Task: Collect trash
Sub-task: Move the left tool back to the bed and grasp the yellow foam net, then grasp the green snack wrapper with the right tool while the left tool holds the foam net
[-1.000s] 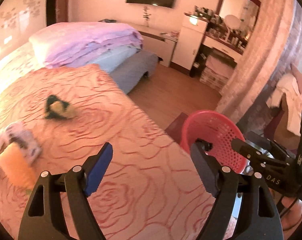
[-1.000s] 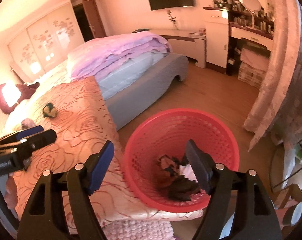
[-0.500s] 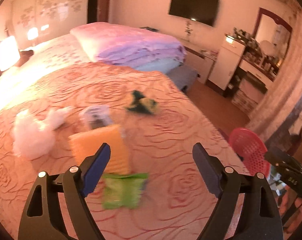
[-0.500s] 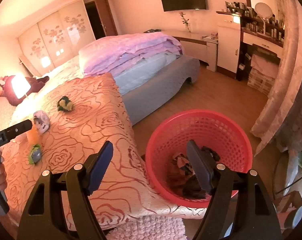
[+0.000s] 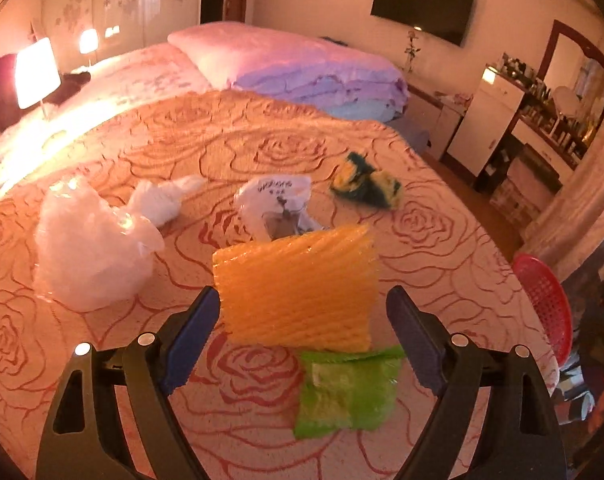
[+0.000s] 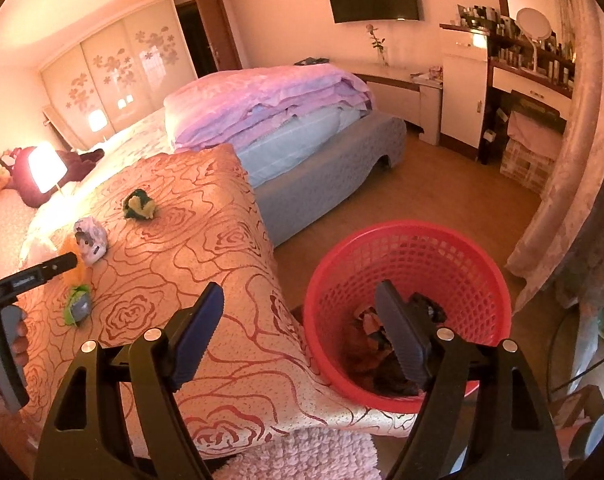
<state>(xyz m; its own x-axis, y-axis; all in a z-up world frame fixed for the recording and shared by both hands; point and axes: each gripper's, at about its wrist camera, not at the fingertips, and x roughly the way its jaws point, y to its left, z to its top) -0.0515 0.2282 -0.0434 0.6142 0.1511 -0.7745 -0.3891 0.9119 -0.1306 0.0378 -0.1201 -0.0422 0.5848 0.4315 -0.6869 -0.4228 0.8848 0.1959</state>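
Nearby, white bag, green wrapper, crumpled paper

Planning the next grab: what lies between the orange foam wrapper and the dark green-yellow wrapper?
In the left wrist view, a crumpled white printed bag lies between the orange foam wrapper and the dark green-yellow wrapper.

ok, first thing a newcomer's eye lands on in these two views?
Probably the orange ribbed foam sheet on the rose-patterned bedspread, framed between the open left claw; a green wrapper lies just in front of it. In the right wrist view, the red mesh basket on the floor beside the bed stands out, with trash already inside, under the open right claw.
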